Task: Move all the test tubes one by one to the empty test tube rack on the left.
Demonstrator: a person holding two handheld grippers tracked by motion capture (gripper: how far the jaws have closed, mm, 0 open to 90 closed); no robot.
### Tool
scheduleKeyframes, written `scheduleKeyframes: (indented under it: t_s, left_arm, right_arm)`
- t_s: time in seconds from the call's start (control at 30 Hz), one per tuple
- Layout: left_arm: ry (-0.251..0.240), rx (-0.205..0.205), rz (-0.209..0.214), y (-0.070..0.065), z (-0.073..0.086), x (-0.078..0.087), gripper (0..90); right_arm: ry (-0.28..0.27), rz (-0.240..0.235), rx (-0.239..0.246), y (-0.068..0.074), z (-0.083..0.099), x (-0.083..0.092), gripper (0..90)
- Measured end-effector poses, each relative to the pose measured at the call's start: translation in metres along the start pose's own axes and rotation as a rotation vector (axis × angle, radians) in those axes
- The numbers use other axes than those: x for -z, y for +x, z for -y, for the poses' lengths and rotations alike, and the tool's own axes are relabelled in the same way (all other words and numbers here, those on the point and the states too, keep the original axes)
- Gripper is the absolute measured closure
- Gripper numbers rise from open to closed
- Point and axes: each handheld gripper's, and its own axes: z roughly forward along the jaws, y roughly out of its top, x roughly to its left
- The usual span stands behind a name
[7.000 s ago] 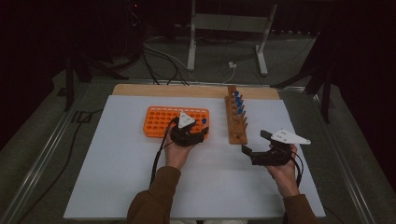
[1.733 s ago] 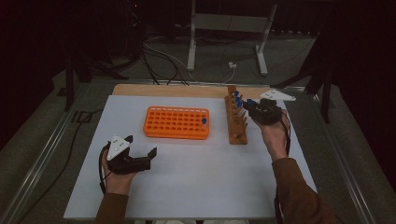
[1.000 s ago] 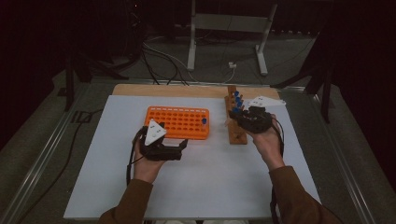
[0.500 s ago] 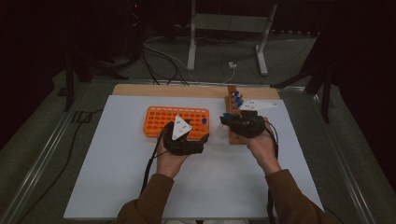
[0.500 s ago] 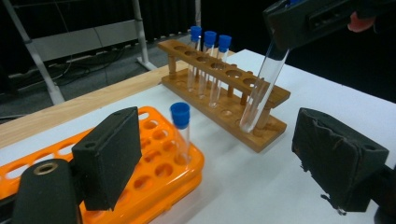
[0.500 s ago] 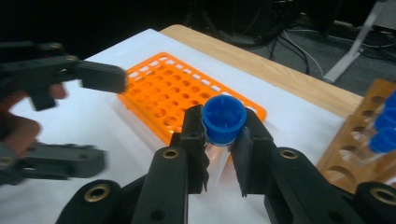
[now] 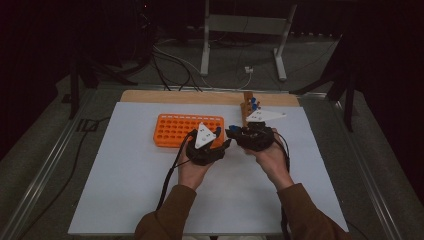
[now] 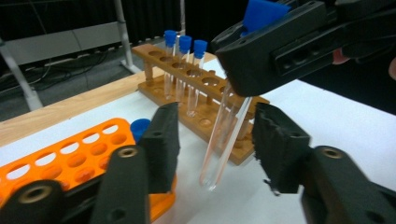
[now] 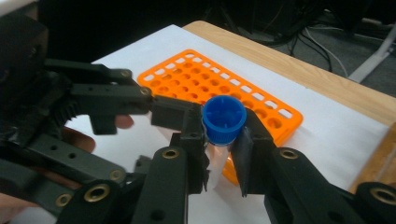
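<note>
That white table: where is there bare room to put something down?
The white table is bare left of the orange rack, across its near strip beside the forearms, and right of the wooden rack. It is crowded mid-table, where both grippers meet around a test tube.

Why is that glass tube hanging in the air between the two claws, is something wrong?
Nothing looks spilled or broken. The right claw grips a blue-capped tube near its cap, so it hangs tilted above the table. The left claw has just been closing around its lower end without touching it. Three more tubes stand upright in the wooden rack.
</note>
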Motion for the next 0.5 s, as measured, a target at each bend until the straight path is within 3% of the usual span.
scheduleKeyframes:
  t_s: [0.3, 0.5]
  left_arm:
    - [-0.006, -0.019, 0.024, -0.0019, 0.0004, -0.0010, 73.6]
    - [-0.001, -0.054, 0.034, -0.0051, 0.0011, -0.0011, 78.3]
  right_arm:
    - [-0.002, -0.024, -0.012, 0.0031, 0.0004, -0.0032, 75.8]
    - [0.001, -0.020, 0.007, 0.0043, 0.0007, -0.0039, 75.2]
